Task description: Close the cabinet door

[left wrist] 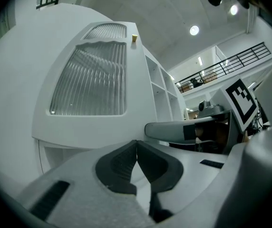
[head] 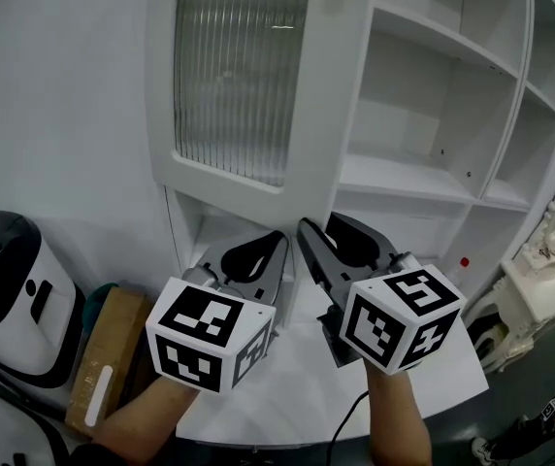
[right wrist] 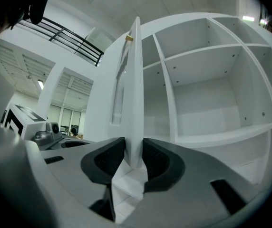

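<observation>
**A:** What is the right gripper [right wrist: 133,151] doing?

**B:** Its jaws are apart, one on each side of the glass cabinet door [right wrist: 136,80] edge. They don't look like they squeeze it. The left gripper [left wrist: 136,144] is pinched together on nothing.

**A:** Is the door closed?

**B:** Not yet. It sticks out from the white cabinet [right wrist: 212,103]. I think all the pushing is left to do.

A white rounded appliance with a black top [head: 6,289] was seen at the lower left, a brown cardboard box [head: 113,343] was set just beside it, a white ornate carved furnishing [head: 539,280] was placed at the right edge, and a black-railed balcony [left wrist: 236,63] was seen below a round ceiling lamp [left wrist: 194,30].
</observation>
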The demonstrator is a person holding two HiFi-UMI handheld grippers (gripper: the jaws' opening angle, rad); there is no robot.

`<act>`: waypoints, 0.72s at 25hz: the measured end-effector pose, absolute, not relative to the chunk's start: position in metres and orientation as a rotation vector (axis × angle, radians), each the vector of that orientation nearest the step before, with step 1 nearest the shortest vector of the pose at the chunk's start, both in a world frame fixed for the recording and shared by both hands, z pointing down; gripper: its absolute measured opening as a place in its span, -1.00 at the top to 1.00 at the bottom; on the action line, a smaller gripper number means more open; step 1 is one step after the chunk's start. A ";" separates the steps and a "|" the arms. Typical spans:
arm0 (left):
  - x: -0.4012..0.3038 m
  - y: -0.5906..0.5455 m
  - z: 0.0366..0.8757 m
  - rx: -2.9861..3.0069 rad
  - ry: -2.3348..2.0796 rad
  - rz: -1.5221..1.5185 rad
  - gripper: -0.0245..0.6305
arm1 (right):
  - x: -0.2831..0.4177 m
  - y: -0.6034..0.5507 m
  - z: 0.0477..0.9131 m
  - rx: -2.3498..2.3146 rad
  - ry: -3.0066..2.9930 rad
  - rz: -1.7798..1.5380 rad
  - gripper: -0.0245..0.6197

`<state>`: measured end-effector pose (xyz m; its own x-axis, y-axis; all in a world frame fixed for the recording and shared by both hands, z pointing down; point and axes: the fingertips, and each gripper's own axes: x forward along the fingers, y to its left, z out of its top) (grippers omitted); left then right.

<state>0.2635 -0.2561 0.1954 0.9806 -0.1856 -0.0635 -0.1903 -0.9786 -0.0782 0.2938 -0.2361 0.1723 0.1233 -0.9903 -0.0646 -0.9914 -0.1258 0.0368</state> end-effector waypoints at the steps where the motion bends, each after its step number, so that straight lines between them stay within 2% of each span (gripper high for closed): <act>1: 0.266 -0.257 0.195 -3.042 0.292 0.087 0.89 | 0.297 -0.236 0.172 -2.372 2.057 0.137 0.54; 18: 0.302 -0.272 0.200 -3.033 0.359 0.074 0.89 | 0.334 -0.253 0.172 -2.358 2.075 0.172 0.54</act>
<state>0.3016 -0.2719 0.2005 0.9713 -0.2306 -0.0580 -0.2347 -0.9687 -0.0802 0.3340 -0.2530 0.1721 0.1241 -0.9891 -0.0794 -0.9887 -0.1301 0.0751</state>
